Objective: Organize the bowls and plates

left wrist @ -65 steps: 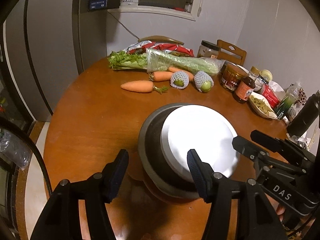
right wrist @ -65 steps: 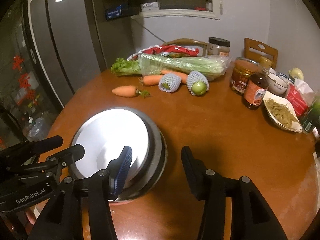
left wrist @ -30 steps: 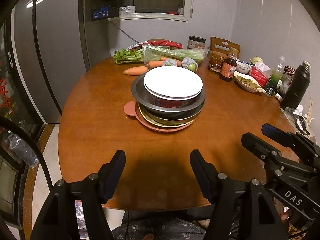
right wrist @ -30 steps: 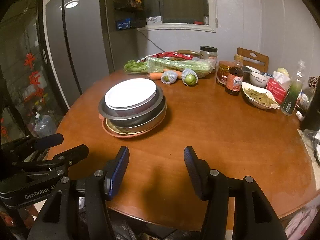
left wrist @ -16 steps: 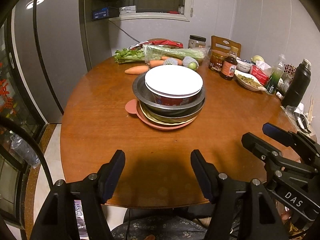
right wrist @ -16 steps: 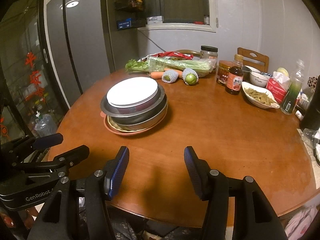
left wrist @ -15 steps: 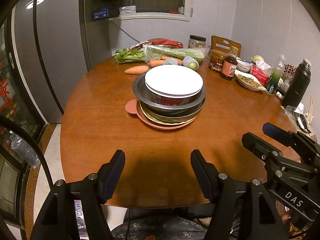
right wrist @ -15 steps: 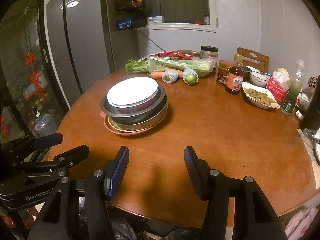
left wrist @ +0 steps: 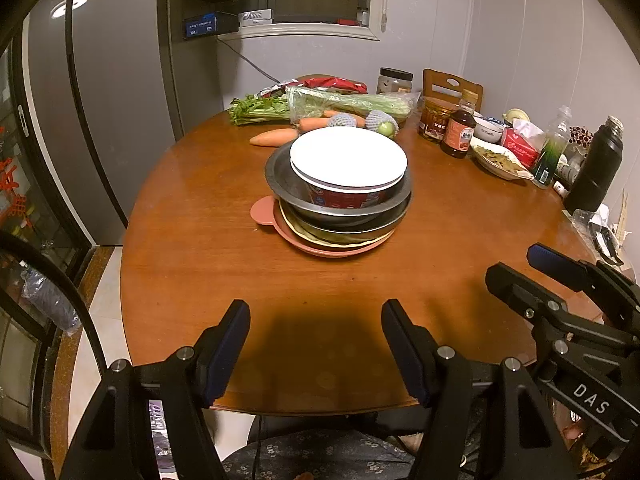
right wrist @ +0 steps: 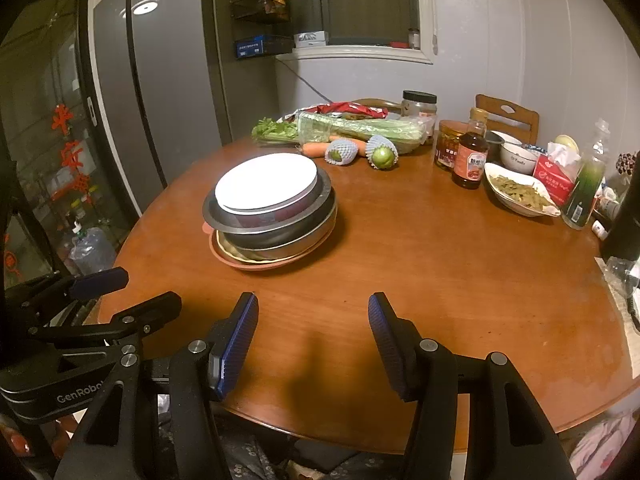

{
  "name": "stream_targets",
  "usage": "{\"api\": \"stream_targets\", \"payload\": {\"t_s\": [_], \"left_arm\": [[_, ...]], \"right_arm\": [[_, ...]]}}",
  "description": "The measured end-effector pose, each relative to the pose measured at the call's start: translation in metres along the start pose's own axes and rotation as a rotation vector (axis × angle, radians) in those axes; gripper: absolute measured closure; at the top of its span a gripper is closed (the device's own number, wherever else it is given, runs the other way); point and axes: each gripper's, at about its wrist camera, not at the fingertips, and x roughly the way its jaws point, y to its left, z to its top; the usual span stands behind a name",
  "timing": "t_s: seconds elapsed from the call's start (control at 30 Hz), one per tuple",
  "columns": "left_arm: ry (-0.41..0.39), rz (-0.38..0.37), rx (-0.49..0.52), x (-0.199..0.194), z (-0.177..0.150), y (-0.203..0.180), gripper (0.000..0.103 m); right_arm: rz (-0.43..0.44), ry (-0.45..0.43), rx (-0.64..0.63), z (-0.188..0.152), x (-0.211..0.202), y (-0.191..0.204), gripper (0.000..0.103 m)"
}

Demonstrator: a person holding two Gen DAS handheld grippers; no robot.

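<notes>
Both claws, the left gripper (left wrist: 315, 334) and the right gripper (right wrist: 313, 330), hang spread with nothing between the fingers over the near edge of the round table (left wrist: 192, 264), well apart from the stack (left wrist: 340, 196): white plate on a red bowl, nested in metal bowls on a pink plate, mid-table. Looks done or nearly so to me; if anything's left, I'd just square up that off-centre top plate gently, from both sides. Compared with a couple of seconds back, when both grippers were right at the stack, they're now pulled away and parked.

Stacked bowls and plates (left wrist: 340, 196) mid-table (left wrist: 200, 240) — left tool (left wrist: 316, 316) empty, agape, well short of them.
</notes>
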Motion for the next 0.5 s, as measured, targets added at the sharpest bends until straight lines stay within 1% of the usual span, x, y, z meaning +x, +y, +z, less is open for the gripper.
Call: {"api": "stream_targets", "payload": {"t_s": [0.43,0.5], "left_arm": [[0.004,0.010,0.007,0.0059,0.0014,0.0029,0.035],[-0.011,0.015,0.007,0.0092,0.0047,0.0063,0.031]], "right_arm": [[-0.002,0.009,0.012,0.0016,0.0045,-0.0046,0.044],[-0.003,0.009,0.018,0.0021,0.0068,-0.0064,0.044]]}}
